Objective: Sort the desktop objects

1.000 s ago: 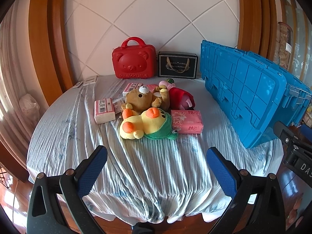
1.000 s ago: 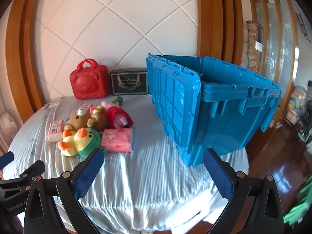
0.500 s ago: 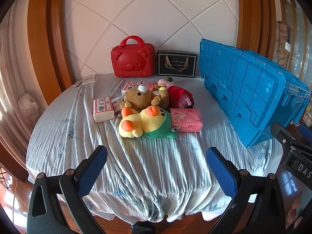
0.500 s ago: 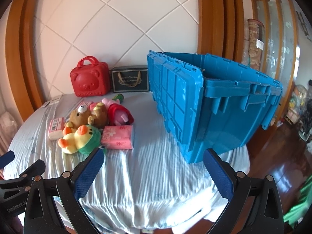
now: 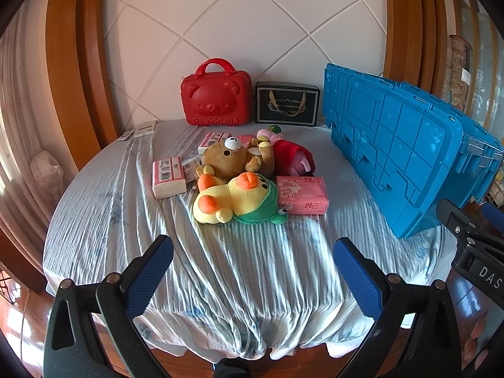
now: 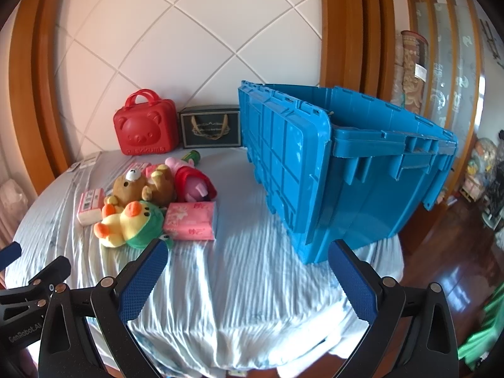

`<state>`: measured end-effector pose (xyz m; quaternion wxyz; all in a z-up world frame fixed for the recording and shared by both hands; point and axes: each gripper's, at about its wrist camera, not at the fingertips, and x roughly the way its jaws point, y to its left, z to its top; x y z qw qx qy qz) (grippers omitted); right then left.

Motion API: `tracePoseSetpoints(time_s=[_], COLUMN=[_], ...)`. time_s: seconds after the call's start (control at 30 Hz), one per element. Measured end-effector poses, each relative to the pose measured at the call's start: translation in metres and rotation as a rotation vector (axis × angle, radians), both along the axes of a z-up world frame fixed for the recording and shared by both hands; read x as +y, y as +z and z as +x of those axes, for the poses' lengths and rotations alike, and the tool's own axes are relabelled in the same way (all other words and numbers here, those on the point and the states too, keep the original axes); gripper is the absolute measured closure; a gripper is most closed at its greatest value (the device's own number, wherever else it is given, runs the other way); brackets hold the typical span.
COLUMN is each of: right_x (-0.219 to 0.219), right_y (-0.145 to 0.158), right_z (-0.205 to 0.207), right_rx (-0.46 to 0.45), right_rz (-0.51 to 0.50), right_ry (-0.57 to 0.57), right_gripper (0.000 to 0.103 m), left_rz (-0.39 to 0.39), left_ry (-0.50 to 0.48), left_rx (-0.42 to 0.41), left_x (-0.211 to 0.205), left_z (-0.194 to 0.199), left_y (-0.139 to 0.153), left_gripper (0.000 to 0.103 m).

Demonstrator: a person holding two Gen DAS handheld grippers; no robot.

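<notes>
A heap of toys lies mid-table: a yellow duck plush in a green hood, a brown bear plush, a pink-and-red plush. A pink tissue pack sits right of the duck; a white-and-pink tissue pack sits left. The blue crate stands at the right, lids open. My left gripper and right gripper hover open and empty over the near table edge.
A red bear-faced case and a black gift box stand against the quilted back wall. Two remotes lie at the far left. A wrinkled pale blue cloth covers the round table. Wooden floor shows at right.
Both views have drifted slightly; the toys and crate sit a little lower in the right wrist view. Nothing on the table has moved and both grippers stay open.
</notes>
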<state>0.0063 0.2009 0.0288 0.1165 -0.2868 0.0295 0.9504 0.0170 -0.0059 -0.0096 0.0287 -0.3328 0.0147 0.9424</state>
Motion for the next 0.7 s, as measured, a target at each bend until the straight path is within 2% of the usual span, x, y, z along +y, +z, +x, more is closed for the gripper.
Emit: tracePoseSetpoints(time_s=[0.7], right_x=[-0.005], right_y=[-0.007], right_z=[-0.012], right_rx=[-0.029], right_rz=[0.006], right_ry=[0.009], right_gripper=[0.0], left_rz=[0.004], left_ry=[-0.008], left_rx=[-0.03], left_x=[-0.006], left_z=[-0.012], left_y=[-0.005], left_gripper=[0.0])
